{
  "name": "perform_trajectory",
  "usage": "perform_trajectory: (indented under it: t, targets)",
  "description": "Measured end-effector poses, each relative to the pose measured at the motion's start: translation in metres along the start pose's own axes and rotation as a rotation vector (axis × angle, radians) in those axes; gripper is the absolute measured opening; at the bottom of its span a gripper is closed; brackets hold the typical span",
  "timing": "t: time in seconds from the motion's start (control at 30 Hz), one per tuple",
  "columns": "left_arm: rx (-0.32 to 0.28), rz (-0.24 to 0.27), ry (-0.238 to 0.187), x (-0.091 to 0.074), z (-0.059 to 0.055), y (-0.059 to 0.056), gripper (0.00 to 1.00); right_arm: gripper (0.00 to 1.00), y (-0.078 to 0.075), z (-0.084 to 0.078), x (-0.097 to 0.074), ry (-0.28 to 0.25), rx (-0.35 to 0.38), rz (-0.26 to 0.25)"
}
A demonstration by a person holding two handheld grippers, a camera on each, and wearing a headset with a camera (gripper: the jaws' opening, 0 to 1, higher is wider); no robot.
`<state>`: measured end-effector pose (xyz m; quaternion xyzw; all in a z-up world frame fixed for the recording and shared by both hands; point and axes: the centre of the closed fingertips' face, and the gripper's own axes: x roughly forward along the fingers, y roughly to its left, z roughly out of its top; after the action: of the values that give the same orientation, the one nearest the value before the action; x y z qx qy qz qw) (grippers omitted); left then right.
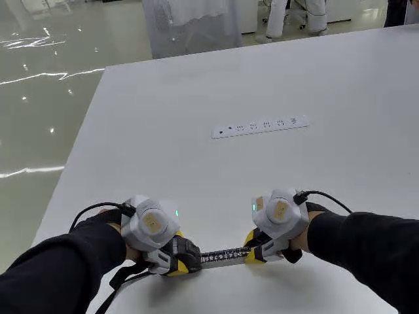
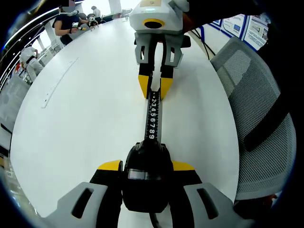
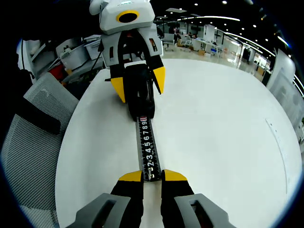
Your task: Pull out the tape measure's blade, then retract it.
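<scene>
At the table's [image 1: 262,78] near edge, left gripper [image 1: 171,257] clamps the tape measure [image 2: 146,173], right gripper [image 1: 256,254] pinches the blade [image 1: 224,256] tip — I'd keep the pull straight and level, no twisting.

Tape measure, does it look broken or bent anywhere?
No, nothing looks odd. The left tongs hold the black tape measure case. The right tongs pinch the end of the blade, which runs straight between them, with no kink, over the white table.

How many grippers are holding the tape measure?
2: the left gripper clamps the case; the right gripper, beside it, pinches the blade at its tip. None seems hidden.
</scene>
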<state>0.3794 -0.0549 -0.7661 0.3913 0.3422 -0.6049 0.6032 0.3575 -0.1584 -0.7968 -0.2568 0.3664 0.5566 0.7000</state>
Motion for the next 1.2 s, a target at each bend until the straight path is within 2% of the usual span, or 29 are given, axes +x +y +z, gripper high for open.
perform_trajectory:
  t: [1.2]
  targets:
    - [0.001,0.005,0.004,0.000,0.000,0.000,0.32,0.08,-0.002,-0.012,-0.013,0.009,0.013,-0.012]
